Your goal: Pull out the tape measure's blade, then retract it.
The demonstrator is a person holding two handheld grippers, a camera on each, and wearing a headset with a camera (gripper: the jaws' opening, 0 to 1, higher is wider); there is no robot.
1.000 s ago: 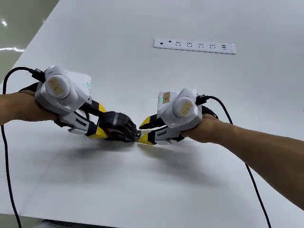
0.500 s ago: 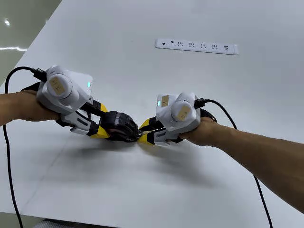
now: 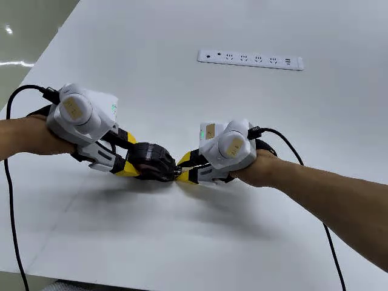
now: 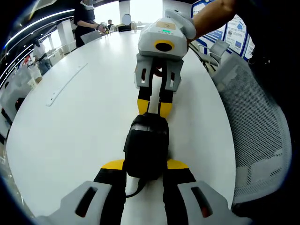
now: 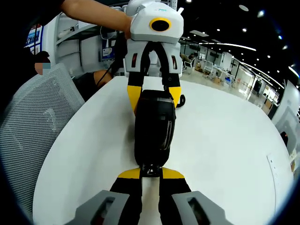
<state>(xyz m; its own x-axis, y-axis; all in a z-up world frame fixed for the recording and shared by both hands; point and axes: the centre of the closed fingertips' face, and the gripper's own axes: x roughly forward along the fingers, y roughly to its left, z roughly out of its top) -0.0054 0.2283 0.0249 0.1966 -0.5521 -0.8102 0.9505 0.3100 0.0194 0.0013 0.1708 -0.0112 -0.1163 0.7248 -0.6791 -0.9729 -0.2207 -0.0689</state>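
As blade is not out: pull and retract both remain.
Left gripper (image 4: 145,165): clamps tape (image 4: 146,143).
Right gripper (image 5: 151,176): pinches hook (image 5: 150,168).

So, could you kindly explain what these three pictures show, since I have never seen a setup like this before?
There is no robot here. A person holds a hand-held gripper in each hand, which is a two-jaw clamp with a camera on it. The head view comes from a headset camera looking down at the white table. The other two views come from the cameras riding on the grippers, looking along their jaws.

The left hand-held gripper is clamped around the black tape measure, with a yellow-tipped jaw on either side of its case. The right hand-held gripper faces it and appears to pinch the blade tip at the case's mouth. The blade is not pulled out yet. A white power strip lies farther back on the table.
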